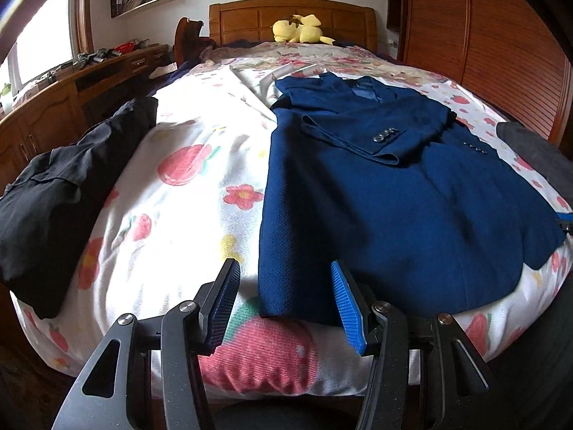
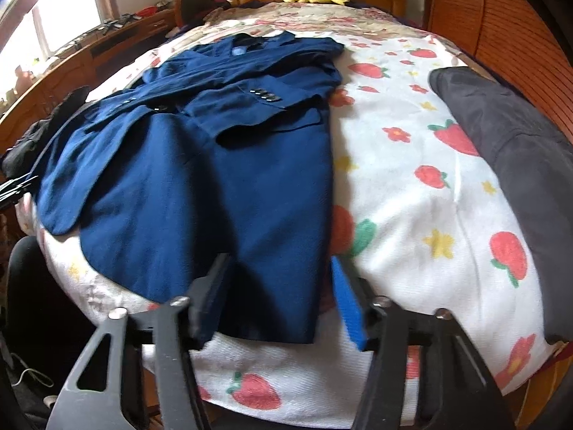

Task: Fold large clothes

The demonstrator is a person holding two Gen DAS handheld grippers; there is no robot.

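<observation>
A navy blue jacket (image 1: 376,186) lies flat on the bed, its sleeves folded across the chest and its hem toward me. My left gripper (image 1: 283,263) hangs open over the hem's left corner. Its right pad (image 1: 345,304) overlaps the cloth, while its left pad (image 1: 224,301) stands off it over the bedspread. In the right wrist view the same jacket (image 2: 200,179) fills the left half. My right gripper (image 2: 280,258) straddles the hem's right corner, jaws apart, with the cloth lying flat between them and not pinched.
The strawberry-print bedspread (image 1: 186,186) covers the bed. A black garment (image 1: 53,197) lies at its left edge and a dark grey one (image 2: 508,136) at its right edge. A yellow plush toy (image 1: 299,28) sits by the headboard. A wooden desk (image 1: 53,107) stands left, a wardrobe (image 1: 483,36) right.
</observation>
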